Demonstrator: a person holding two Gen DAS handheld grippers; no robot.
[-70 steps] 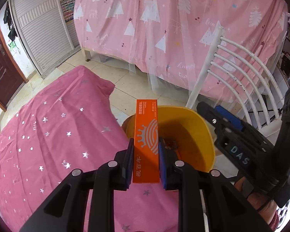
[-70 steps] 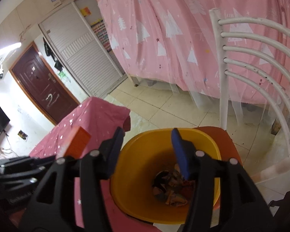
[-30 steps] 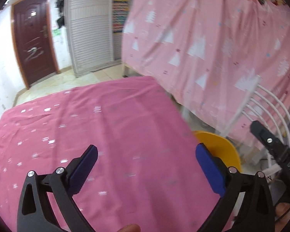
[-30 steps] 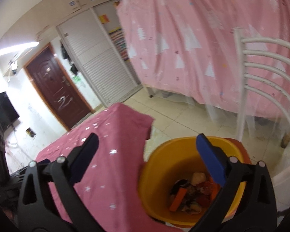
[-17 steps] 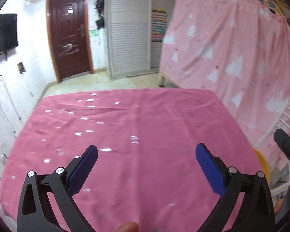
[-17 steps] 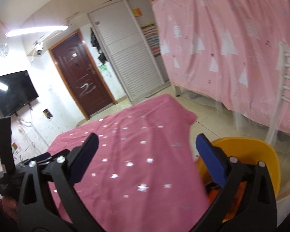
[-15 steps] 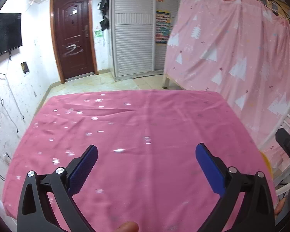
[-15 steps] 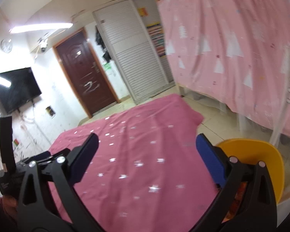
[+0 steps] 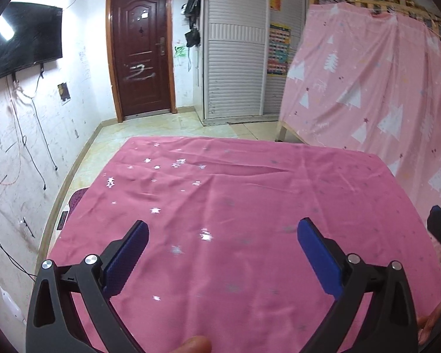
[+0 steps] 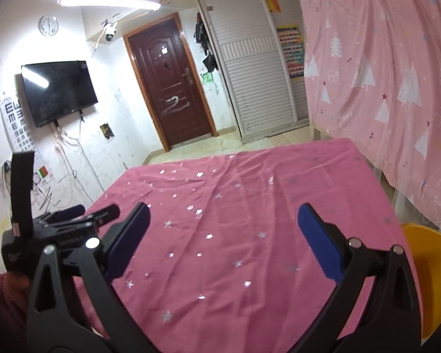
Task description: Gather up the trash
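Both grippers have swung from the yellow bin to the pink tablecloth. Left gripper and right gripper hover with jaws spread wide, empty. No trash shows on the cloth; scan edges before descending.

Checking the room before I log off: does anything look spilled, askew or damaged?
Nothing spilled. The pink cloth is slightly wrinkled at its far side, and the door and left wall bear scribbles. The bin stands off the table's right edge. Both grippers are open, empty.
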